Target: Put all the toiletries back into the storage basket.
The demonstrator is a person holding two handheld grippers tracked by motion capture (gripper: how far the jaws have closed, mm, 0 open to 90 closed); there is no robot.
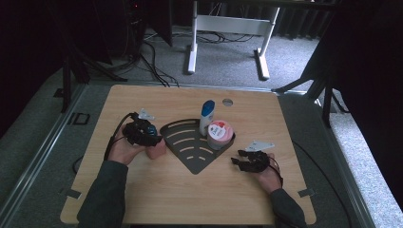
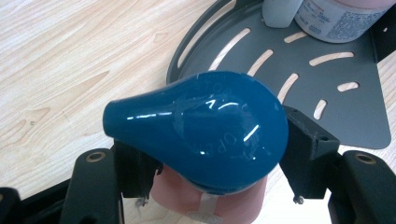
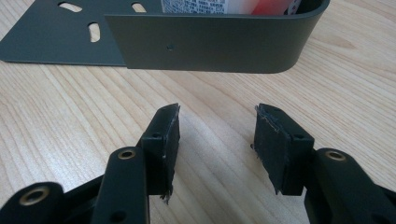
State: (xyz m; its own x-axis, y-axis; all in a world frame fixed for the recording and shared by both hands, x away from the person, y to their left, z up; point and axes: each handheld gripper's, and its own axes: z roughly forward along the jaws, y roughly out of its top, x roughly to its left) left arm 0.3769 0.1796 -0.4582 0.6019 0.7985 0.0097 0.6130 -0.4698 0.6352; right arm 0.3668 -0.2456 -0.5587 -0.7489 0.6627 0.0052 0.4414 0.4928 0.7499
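Observation:
A pink bottle (image 1: 156, 151) with a glossy blue cap (image 2: 205, 126) stands on the wooden table just left of a dark grey slotted corner tray (image 1: 190, 156). My left gripper (image 1: 150, 136) reaches over it from the left. In the left gripper view the gripper (image 2: 210, 154) has a pad against each side of the bottle (image 2: 177, 196), under the cap. My right gripper (image 1: 244, 159) rests on the table right of the tray. Its jaws (image 3: 217, 135) stand open with bare wood between them, facing the tray's raised wall (image 3: 210, 42).
At the back of the tray (image 2: 345, 112) stand a white bottle with a blue cap (image 1: 207, 116) and a pink jar with a white lid (image 1: 219, 134). A round hole (image 1: 227, 101) sits near the table's far edge. White desk legs (image 1: 192, 52) stand on the floor beyond.

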